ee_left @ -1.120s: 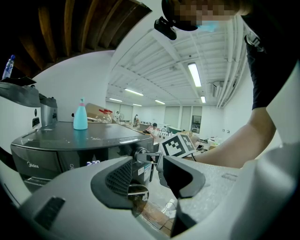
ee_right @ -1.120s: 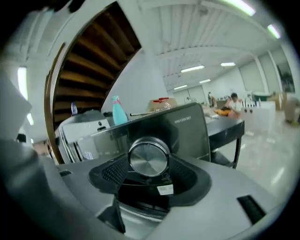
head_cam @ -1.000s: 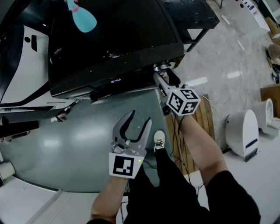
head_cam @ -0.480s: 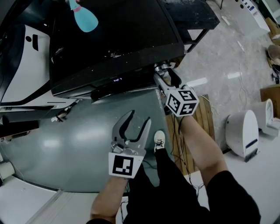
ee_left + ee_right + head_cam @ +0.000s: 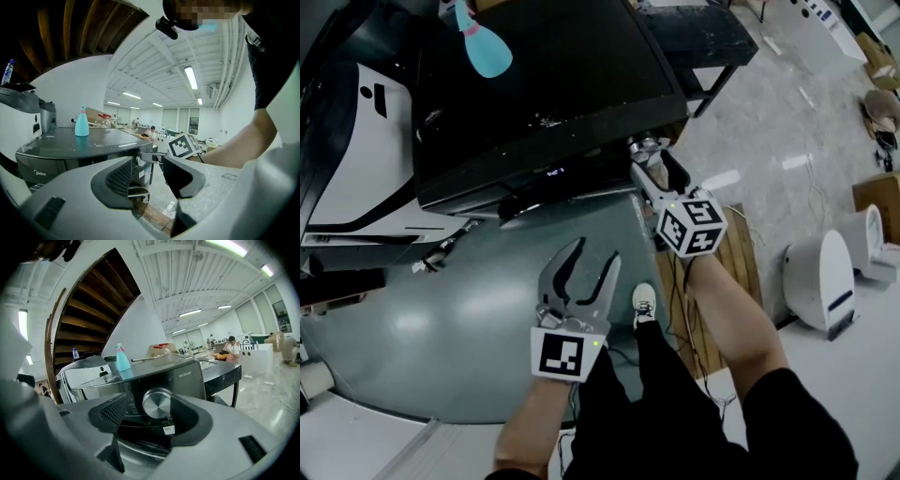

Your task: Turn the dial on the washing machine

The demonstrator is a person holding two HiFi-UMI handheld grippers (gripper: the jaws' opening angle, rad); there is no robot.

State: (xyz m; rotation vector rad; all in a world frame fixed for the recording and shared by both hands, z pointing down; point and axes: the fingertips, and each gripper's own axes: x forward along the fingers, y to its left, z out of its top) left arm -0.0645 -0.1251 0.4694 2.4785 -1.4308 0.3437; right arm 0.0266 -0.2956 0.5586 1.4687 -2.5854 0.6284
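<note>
The washing machine (image 5: 544,94) is black with a glossy top, and its silver dial (image 5: 643,144) sits at the right end of the front panel. My right gripper (image 5: 654,156) reaches up to that dial. In the right gripper view the dial (image 5: 157,403) lies between the jaws of the right gripper (image 5: 150,405), which have just been opening. The left pad stands clear of it and the right pad is close beside it, so the gripper is open. My left gripper (image 5: 598,251) hangs lower, in front of the machine, open and empty (image 5: 147,177).
A blue spray bottle (image 5: 485,45) stands on the machine's top. A white appliance (image 5: 347,159) is to the machine's left and a black table (image 5: 703,33) to its right. A wooden pallet (image 5: 736,253) and a white unit (image 5: 820,281) sit on the floor at right.
The right gripper has rolled a little and risen slightly at the dial, with its jaws spreading a bit. The left gripper has stayed put.
</note>
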